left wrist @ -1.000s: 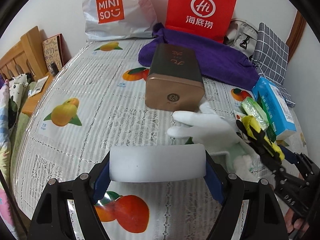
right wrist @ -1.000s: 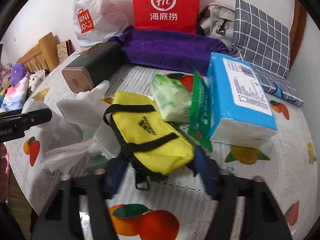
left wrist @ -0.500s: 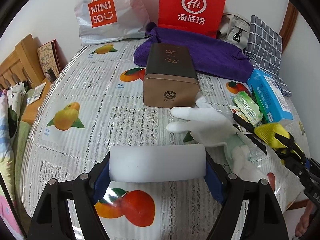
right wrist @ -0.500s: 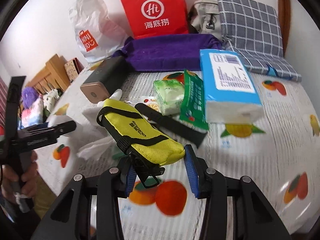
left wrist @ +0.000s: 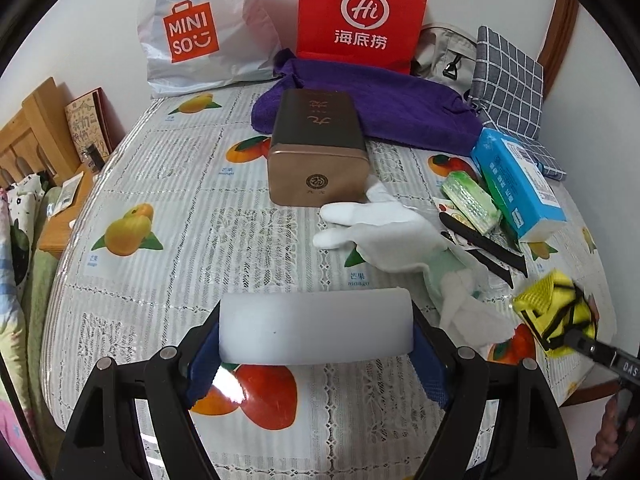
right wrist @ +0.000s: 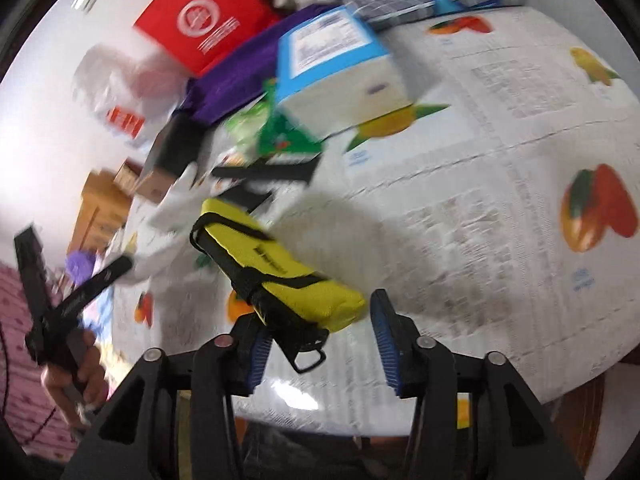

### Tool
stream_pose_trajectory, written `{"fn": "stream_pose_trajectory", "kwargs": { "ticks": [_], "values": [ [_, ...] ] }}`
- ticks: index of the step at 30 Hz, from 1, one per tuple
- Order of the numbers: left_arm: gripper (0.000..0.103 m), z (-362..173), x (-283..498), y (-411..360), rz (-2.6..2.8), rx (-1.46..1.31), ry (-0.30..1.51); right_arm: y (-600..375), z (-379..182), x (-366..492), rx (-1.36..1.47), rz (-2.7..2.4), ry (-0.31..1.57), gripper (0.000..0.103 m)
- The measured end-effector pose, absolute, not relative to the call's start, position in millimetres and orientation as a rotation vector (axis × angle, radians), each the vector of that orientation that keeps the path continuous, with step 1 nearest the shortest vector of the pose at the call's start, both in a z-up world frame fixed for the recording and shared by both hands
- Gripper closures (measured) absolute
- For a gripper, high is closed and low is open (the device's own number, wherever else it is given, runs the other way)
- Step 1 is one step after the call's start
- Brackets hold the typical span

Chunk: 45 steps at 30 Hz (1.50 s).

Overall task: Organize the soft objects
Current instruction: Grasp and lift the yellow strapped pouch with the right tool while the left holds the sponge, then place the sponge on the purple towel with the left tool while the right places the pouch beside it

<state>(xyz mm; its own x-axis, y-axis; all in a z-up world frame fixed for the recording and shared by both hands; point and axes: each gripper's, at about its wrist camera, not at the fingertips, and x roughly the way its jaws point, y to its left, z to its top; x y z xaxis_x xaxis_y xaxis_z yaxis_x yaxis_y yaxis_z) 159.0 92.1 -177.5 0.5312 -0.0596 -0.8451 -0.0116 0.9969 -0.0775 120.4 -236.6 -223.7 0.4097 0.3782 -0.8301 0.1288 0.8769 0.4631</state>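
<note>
While your right gripper (right wrist: 320, 332), jaws just reopening, swings the yellow pouch (right wrist: 276, 264) to the table's (left wrist: 168, 184) near-right corner, left gripper (left wrist: 316, 336) holds the white block (left wrist: 316, 326) w/ wide fingers.

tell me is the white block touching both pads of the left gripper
Touching. The left wrist view shows the white block spanning the left gripper, each end pressed flush against a blue pad with no gap.
</note>
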Motion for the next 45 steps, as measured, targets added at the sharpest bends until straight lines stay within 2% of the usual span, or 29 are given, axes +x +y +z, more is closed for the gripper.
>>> {"fn": "stream_pose_trajectory", "kwargs": {
  "ticks": [3,7,9,14,20,22,24,27,35,45],
  "values": [
    [0.022,-175.9,159.3,93.0,-0.021,-0.079,1.010,-240.2,-213.8,120.6,0.365,0.034,1.093,0.036],
    [0.022,-176.4,162.2,93.5,-0.010,-0.085,1.016,-236.9,-207.4,126.5,0.265,0.023,1.051,0.027],
    [0.022,-177.4,164.0,92.7,-0.007,-0.086,1.020,-235.2,-208.7,133.7,0.222,0.045,1.037,0.019],
    [0.022,-182.5,168.4,90.6,0.000,-0.087,1.036,-220.2,-218.5,153.2,0.054,0.080,1.031,0.015],
    [0.022,-188.3,174.2,93.1,0.020,-0.102,1.054,-209.7,-241.7,179.8,0.042,0.148,1.074,0.011],
    [0.022,-187.9,175.8,94.3,0.027,-0.105,1.051,-206.5,-242.7,183.2,0.010,0.136,1.054,0.013],
    [0.022,-185.6,177.7,94.2,0.029,-0.106,1.044,-205.6,-241.1,184.3,-0.004,0.139,1.039,0.025],
    [0.023,-178.4,180.7,94.1,0.024,-0.114,1.031,-211.4,-236.1,183.6,0.033,0.163,1.039,0.033],
    [0.023,-146.3,199.0,85.2,0.003,-0.097,0.968,-220.7,-198.6,179.0,0.079,0.227,1.013,0.035],
    [0.023,-101.3,238.7,75.1,0.033,-0.045,0.878,-219.1,-134.9,206.5,0.076,0.258,0.873,0.035]
  ]
}}
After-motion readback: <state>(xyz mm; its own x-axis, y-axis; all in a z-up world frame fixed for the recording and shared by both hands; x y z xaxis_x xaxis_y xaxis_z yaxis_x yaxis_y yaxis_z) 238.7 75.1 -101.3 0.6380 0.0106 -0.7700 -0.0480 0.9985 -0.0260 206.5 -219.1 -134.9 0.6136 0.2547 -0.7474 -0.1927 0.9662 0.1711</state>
